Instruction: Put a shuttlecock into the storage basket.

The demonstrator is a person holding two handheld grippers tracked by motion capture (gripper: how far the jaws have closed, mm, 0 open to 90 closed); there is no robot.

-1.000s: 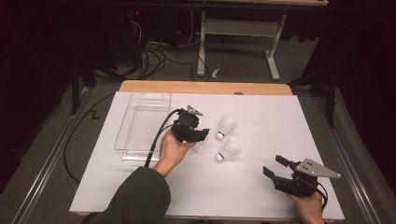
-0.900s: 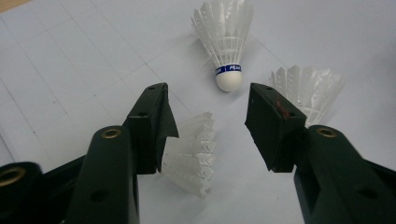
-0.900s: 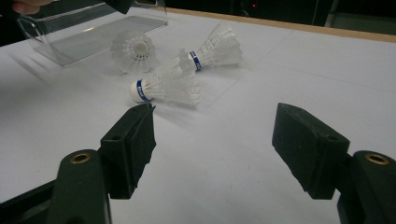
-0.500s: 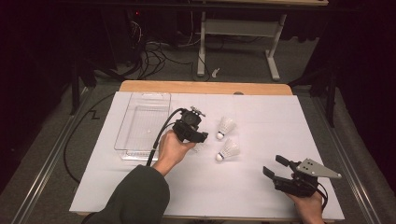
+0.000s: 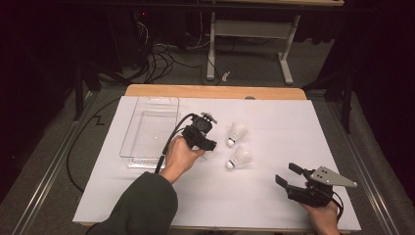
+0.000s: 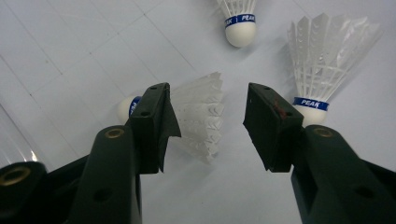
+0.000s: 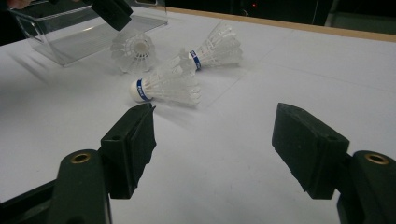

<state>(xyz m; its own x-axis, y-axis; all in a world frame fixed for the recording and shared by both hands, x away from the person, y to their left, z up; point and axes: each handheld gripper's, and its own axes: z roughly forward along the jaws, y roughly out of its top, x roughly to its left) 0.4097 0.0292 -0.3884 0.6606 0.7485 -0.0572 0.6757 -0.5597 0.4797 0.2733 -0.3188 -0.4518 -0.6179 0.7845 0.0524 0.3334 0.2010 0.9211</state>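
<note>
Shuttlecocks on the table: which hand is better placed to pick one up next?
Left. Its tongs stand open right over a shuttlecock beside the clear tray; the right tongs wait open, well apart.

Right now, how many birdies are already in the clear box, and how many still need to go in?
None are in yet: the clear box holds nothing. In hand: the left gripper is open over one birdie lying between its jaws, not pinched. Left: that one plus two more on the white sheet. The right gripper waits open near the table's front edge.
</note>
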